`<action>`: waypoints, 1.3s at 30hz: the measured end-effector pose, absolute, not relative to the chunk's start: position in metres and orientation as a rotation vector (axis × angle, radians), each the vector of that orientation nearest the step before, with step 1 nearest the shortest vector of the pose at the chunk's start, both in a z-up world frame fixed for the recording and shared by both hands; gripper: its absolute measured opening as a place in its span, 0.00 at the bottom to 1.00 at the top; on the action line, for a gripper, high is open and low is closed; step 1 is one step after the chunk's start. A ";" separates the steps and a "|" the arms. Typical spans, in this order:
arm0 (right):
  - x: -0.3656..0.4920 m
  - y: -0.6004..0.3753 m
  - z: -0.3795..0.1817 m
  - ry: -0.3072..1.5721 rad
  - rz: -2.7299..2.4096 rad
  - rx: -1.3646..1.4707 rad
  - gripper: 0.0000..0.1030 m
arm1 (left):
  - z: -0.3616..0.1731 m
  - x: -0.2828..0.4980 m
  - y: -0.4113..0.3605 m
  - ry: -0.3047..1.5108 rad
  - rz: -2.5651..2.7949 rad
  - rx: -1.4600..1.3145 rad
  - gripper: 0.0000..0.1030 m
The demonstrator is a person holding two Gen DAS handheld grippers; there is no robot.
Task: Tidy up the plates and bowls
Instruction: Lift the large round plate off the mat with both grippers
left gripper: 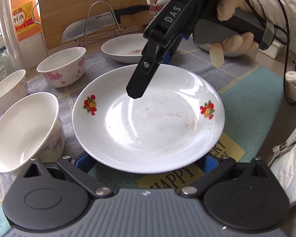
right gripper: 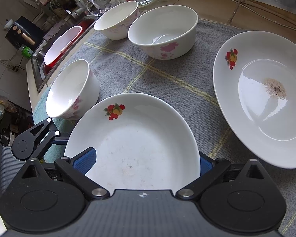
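The near plate is gripped at opposite rims: the right gripper is pinched on its far edge and the left gripper on its near edge, above the counter. The second plate lies to the right, nearer the right gripper.
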State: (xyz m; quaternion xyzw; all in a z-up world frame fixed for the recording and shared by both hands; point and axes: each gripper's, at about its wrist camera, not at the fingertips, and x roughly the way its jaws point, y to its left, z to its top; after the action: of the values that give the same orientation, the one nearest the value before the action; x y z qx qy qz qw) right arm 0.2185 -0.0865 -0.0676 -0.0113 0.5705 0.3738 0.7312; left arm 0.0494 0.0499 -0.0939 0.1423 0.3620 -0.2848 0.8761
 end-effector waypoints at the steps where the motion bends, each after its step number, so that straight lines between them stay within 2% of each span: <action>1: 0.218 -0.087 -0.067 1.255 0.822 -0.024 1.00 | -0.094 0.050 0.050 0.757 -0.595 0.301 1.00; 21: 0.199 -0.101 -0.056 1.228 0.786 0.013 1.00 | -0.077 0.045 0.041 0.756 -0.632 0.340 1.00; 39: 0.173 -0.148 -0.036 1.169 0.712 0.059 1.00 | -0.062 0.040 0.004 0.730 -0.708 0.370 1.00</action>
State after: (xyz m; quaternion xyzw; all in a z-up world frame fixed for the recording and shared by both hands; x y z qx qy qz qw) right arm 0.1734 -0.1484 -0.0364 0.0271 0.5400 0.3287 0.7744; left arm 0.0401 0.0036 -0.0621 0.1761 0.3473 -0.3369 0.8572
